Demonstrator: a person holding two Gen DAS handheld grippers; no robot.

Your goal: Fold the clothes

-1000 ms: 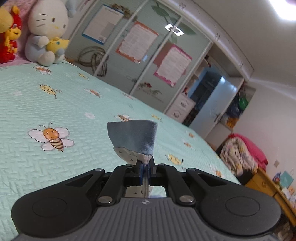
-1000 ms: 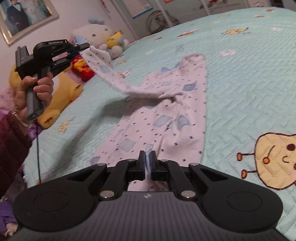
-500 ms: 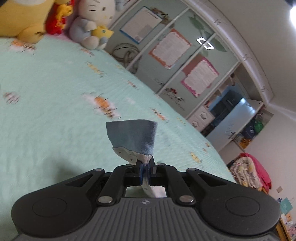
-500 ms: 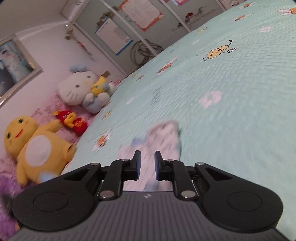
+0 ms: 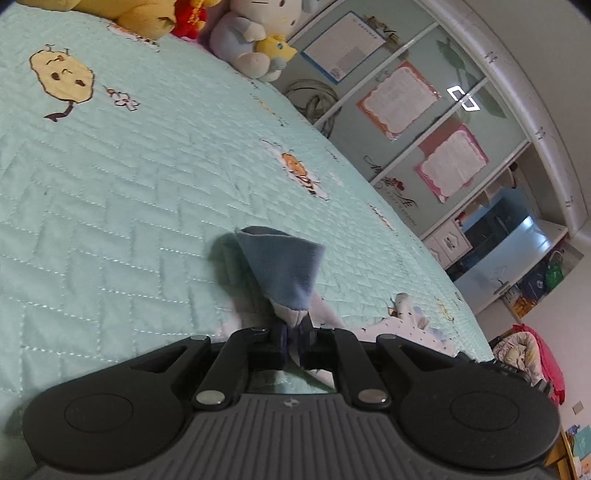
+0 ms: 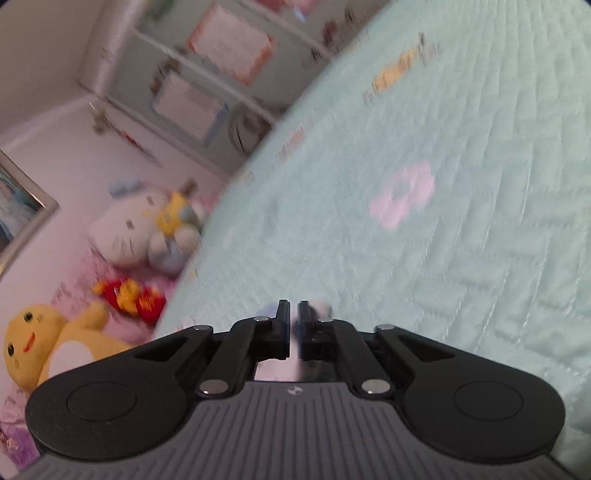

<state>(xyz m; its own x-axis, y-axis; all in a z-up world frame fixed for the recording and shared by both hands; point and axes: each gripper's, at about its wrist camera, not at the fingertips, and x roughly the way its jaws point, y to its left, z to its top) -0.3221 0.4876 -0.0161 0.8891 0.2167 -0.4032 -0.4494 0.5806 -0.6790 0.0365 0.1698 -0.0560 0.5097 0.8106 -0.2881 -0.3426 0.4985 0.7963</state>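
Observation:
A white garment with small blue marks (image 5: pixel 402 317) lies on the mint quilted bedspread (image 5: pixel 129 206). Its blue cuff (image 5: pixel 284 266) sticks up from my left gripper (image 5: pixel 293 332), low over the bed. The left jaws are beginning to open, but the pads still pinch the fabric below the cuff. In the blurred right wrist view, my right gripper (image 6: pixel 293 314) shows a narrow gap and its jaws are closing. Nothing is gripped between them. A pale bit of the garment (image 6: pixel 321 308) shows just beyond and under its fingertips on the bedspread (image 6: pixel 461 221).
Plush toys sit at the head of the bed: a white cat (image 5: pixel 255 33), a yellow one (image 5: pixel 129 14) and a red one (image 6: pixel 129 299). Wardrobe doors with posters (image 5: pixel 406 122) run along the far side. A heap of bedding (image 5: pixel 528 354) lies beyond the bed's edge.
My left gripper has sunk to the bed with the cuff, which now rests on the quilt. My right gripper let go of the garment's edge, parted its jaws and swung sideways, rolling.

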